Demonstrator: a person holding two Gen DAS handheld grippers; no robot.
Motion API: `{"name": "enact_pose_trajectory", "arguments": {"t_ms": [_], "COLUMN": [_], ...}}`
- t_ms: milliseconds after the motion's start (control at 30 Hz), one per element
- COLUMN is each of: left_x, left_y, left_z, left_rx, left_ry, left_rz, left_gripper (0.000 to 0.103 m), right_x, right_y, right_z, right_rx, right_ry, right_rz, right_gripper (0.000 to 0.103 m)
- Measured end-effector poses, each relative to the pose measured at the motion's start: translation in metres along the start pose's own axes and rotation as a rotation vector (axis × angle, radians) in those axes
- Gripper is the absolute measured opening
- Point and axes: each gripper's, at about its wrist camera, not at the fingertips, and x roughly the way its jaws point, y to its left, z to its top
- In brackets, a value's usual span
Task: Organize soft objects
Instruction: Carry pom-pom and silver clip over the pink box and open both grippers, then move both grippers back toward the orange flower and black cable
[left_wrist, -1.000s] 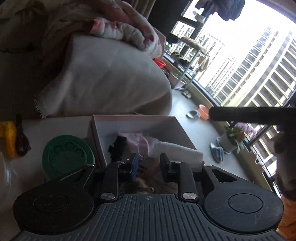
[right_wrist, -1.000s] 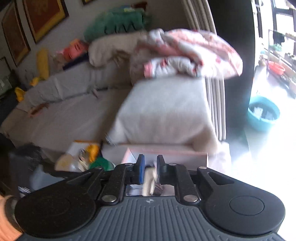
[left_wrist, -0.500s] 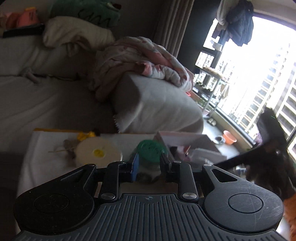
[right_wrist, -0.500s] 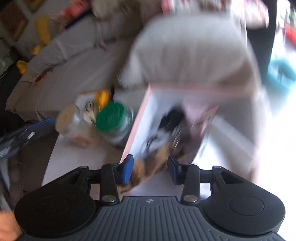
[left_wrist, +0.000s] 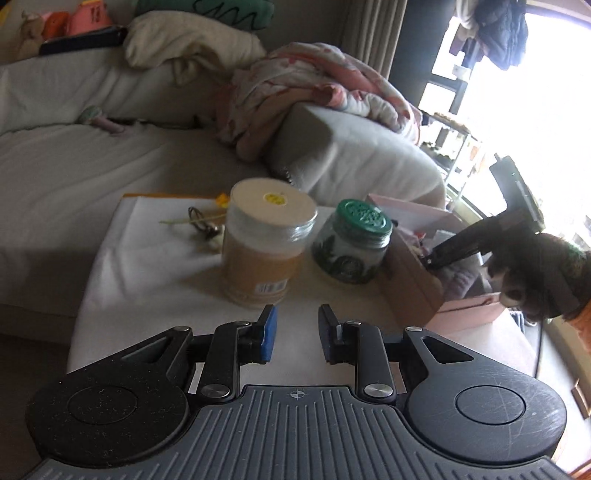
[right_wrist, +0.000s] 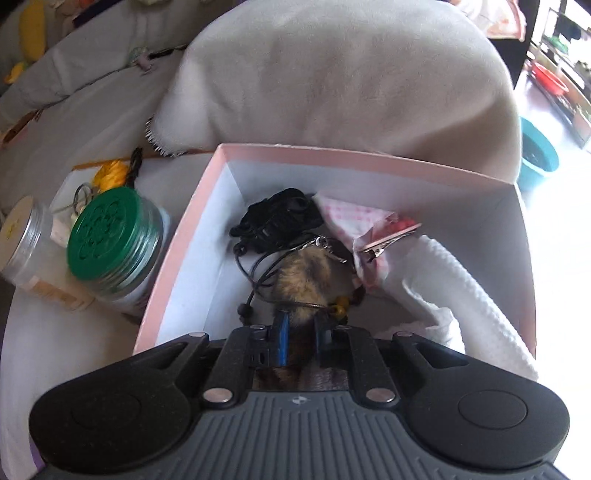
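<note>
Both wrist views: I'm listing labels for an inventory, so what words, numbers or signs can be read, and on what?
"18": seems to read so, on the pink item on the sofa back.
Yellow sticker on the tall jar: too blurred to read.
Barcode label, same jar: too small to read.
Green lid: embossed pattern, no readable letters.

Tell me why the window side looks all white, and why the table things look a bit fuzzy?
Left wrist view: daylight from the window overexposes that side, and the tan-label jar and green-lid jar look soft. Right wrist view: glare whitens the right edge by the white towel; the furry toy in the pink box looks sharper; the fisheye bends the box's edges.
</note>
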Motion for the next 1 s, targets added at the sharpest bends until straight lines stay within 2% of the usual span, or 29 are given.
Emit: {"name": "enact_pose_trajectory", "arguments": {"t_ms": [133, 233, 300, 400, 533, 700, 800, 933, 1000], "left_x": [0.001, -0.009, -0.017, -0.022, -0.012, 0.019, 0.043, 0.081, 0.101], "left_y": [-0.003, -0.014, -0.014, 0.003, 0.043, 0.098, 0.125, 0.142, 0.138], "left_z": [-0.007, -0.013, -0.011, 0.003, 0.024, 0.060, 0.084, 0.113, 0.127], "left_rx": [0.041, 0.107, 0.117, 0.063, -0.059, -0.220, -0.275, -0.258, -0.197], "left_ry": [0.036, 0.030, 0.011, -0.026, -0.064, -0.031, 0.009, 0.112, 0.145], "left_rz": [-0.039, -0.102, -0.114, -0.081, -0.029, -0.025, -0.063, -0.141, -0.132], "left_gripper": [0.027, 0.027, 0.027, 0.027, 0.027, 0.027, 0.027, 0.027, 0.027], "right_x": [-0.008, -0.030, -0.043, -0.070, -0.101, -0.121, -0.110, -0.081, -0.069], "right_y": [0.001, 0.006, 0.013, 0.028, 0.057, 0.097, 0.120, 0.137, 0.141], "right_z": [-0.002, -0.006, -0.010, -0.011, 0.004, 0.052, 0.091, 0.134, 0.145], "right_rx": [-0.011, -0.027, -0.067, -0.119, -0.161, -0.145, -0.161, -0.140, -0.139], "right_ry": [0.027, -0.026, -0.074, -0.142, -0.198, -0.237, -0.180, -0.095, -0.086], "right_rz": [0.025, 0.006, -0.001, 0.011, 0.045, 0.106, 0.156, 0.194, 0.202], "right_gripper": [0.024, 0.027, 0.031, 0.043, 0.050, 0.057, 0.058, 0.058, 0.058]}}
